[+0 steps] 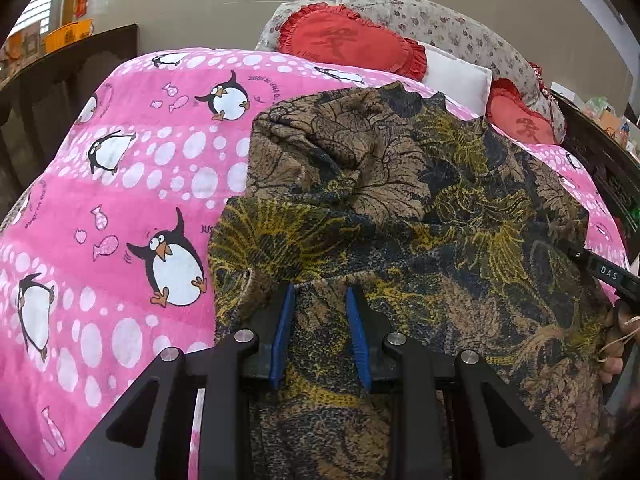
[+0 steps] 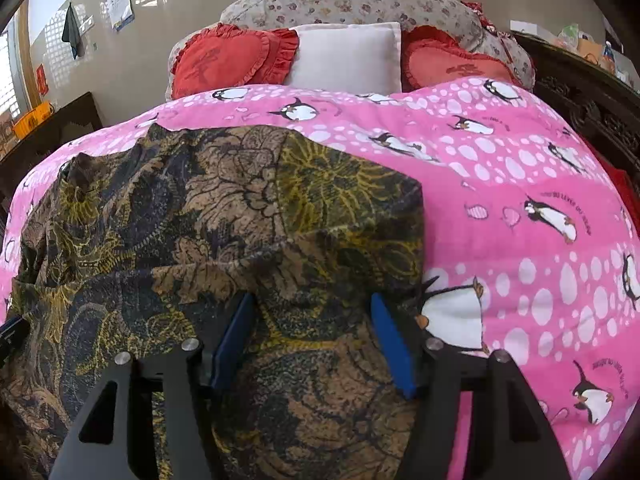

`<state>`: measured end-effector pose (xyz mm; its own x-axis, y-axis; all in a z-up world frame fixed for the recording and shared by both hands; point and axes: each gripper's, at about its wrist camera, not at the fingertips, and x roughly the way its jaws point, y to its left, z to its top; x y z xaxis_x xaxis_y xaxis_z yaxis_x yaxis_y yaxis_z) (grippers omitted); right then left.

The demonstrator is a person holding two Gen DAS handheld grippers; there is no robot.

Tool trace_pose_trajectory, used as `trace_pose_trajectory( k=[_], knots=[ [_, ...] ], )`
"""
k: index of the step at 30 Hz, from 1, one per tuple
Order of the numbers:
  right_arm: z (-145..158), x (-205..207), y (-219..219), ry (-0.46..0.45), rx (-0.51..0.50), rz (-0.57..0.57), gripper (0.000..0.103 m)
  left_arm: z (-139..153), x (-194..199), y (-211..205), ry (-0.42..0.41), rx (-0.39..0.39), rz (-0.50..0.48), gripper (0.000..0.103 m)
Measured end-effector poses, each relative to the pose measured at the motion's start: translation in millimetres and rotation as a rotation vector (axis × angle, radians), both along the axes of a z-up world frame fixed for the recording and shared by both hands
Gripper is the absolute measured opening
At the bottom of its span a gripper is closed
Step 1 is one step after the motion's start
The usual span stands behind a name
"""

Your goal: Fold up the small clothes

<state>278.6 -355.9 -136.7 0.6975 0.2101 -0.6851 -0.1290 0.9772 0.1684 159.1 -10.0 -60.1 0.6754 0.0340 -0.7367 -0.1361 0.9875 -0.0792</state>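
Observation:
A brown, black and yellow floral garment (image 1: 400, 208) lies rumpled on the pink penguin blanket (image 1: 120, 184); it also shows in the right wrist view (image 2: 224, 216) on the same blanket (image 2: 520, 184). My left gripper (image 1: 320, 292) is open just above the garment's near left part, cloth showing between its blue pads. My right gripper (image 2: 314, 300) is open wider above the garment's near right edge. The tip of the right gripper (image 1: 600, 268) shows at the far right of the left wrist view.
Two red heart cushions (image 2: 228, 60), a white pillow (image 2: 344, 56) and a floral bolster (image 2: 352, 0) lie at the bed's head. Dark carved wooden furniture (image 2: 588, 104) stands on the right, a dark table (image 1: 72, 64) on the left.

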Motion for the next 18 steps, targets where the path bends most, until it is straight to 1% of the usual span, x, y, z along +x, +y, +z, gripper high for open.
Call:
trace_pose_trajectory(
  k=[3,5,6,8,9,10,11,12,14,15,16,18],
  knots=[
    [4.2,-1.2,3.2,0.017,-0.018,0.006,0.068,-0.3,0.3,0.1,0.001,0.004,0.0,0.008],
    [19.6,-8.6,8.1,0.037,-0.078,-0.015,0.066,-0.4,1.6,0.5,0.0,-0.002,0.001,0.008],
    [35.5,-21.5,10.6,0.016,-0.085,-0.025,0.065,-0.6,2.6,-0.2,0.001,0.001,0.0,0.008],
    [59.3,-53.2,16.5,-0.053,-0.046,0.022,0.065,-0.6,2.6,-1.1,0.001,0.008,0.0,0.008],
    [65.3,-68.0,21.0,-0.069,-0.036,0.051,0.068,-0.5,2.4,-1.3,0.001,0.006,0.0,0.008],
    [67.0,-80.5,25.5,-0.072,-0.028,0.081,0.073,-0.3,2.3,-1.6,0.0,0.007,0.0,0.008],
    [62.8,-92.8,31.8,-0.059,-0.02,0.121,0.076,-0.3,2.4,-2.0,0.001,0.006,0.0,0.008],
    [50.6,-101.9,39.3,-0.031,-0.026,0.165,0.08,-0.2,2.6,-2.5,0.002,0.007,-0.002,0.008],
    [14.5,-103.2,50.2,0.068,-0.086,0.193,0.082,0.6,1.8,-4.5,0.005,0.025,-0.01,0.01],
    [-3.5,-105.3,50.8,0.084,-0.081,0.204,0.084,3.3,2.2,-8.2,0.019,0.04,-0.034,0.014],
    [-2.5,-109.9,44.7,0.034,-0.034,0.206,0.086,8.2,1.4,-11.0,0.042,0.055,-0.066,0.015],
    [-1.7,-106.3,43.2,0.059,-0.01,0.207,0.088,18.9,-6.5,-11.8,0.061,0.055,-0.103,0.016]
  ],
)
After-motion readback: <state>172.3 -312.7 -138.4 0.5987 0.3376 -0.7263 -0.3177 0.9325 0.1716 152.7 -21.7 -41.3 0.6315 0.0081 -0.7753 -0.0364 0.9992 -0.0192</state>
